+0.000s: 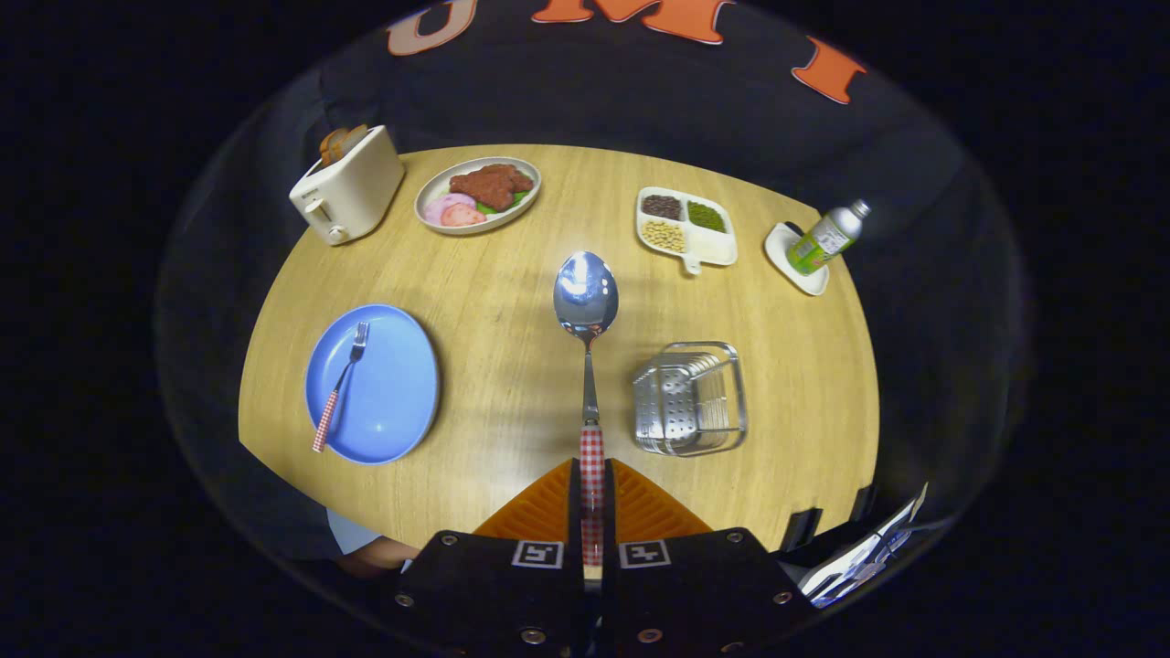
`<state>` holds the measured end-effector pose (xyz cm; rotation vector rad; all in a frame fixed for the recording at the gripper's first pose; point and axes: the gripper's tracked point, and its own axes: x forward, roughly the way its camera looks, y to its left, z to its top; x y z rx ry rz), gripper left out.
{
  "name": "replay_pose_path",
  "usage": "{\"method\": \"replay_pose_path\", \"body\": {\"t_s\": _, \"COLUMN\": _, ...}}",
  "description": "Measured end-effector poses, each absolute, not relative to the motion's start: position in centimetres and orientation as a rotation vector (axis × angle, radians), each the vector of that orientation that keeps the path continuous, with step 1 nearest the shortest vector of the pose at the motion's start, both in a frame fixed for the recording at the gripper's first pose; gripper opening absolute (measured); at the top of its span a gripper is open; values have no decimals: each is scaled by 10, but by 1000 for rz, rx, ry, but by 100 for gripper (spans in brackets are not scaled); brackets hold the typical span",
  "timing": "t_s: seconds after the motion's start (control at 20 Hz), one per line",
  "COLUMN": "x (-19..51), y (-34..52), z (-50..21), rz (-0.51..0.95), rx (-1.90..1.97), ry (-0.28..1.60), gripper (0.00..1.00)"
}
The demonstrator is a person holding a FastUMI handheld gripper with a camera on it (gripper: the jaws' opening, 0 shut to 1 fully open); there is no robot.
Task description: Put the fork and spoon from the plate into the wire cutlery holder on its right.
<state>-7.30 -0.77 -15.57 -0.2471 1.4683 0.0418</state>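
My gripper (592, 475) is shut on the red-checked handle of the spoon (586, 302), both fingers pressing on it. The spoon sticks straight ahead from the fingers, its shiny bowl held high above the round wooden table (512, 366). The blue plate (373, 382) lies left of the fingers, and on it rests the fork (340, 387) with a red-checked handle, tines pointing away. The wire cutlery holder (690, 398), a silver basket with a perforated insert, stands just right of the spoon's stem and well to the right of the plate.
At the back of the table stand a cream toaster (345, 187) with toast, an oval dish of food (478, 194), a white divided tray of beans (686, 228) and a green bottle (827, 239) on a white coaster. A person's arm (375, 553) shows below the table's near edge.
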Motion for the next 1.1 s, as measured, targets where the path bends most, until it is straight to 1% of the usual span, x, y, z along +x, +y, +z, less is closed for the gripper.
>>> {"method": "replay_pose_path", "body": {"t_s": 0.1, "x": -77, "y": -34, "z": -149, "rz": 4, "rx": -244, "ry": 1479, "gripper": 8}}
{"method": "replay_pose_path", "body": {"t_s": 0.25, "x": -86, "y": -61, "z": -150, "rz": -5, "rx": -238, "ry": 1527, "gripper": 8}}
{"method": "replay_pose_path", "body": {"t_s": 0.45, "x": -103, "y": -75, "z": -163, "rz": 33, "rx": -281, "ry": 1628, "gripper": 8}}
{"method": "replay_pose_path", "body": {"t_s": 0.65, "x": -100, "y": -90, "z": -164, "rz": 91, "rx": -415, "ry": 1703, "gripper": 8}}
{"method": "replay_pose_path", "body": {"t_s": 0.95, "x": -98, "y": -95, "z": -167, "rz": 189, "rx": -503, "ry": 1836, "gripper": 8}}
{"method": "replay_pose_path", "body": {"t_s": 1.1, "x": -97, "y": -102, "z": -168, "rz": 209, "rx": -541, "ry": 1899, "gripper": 8}}
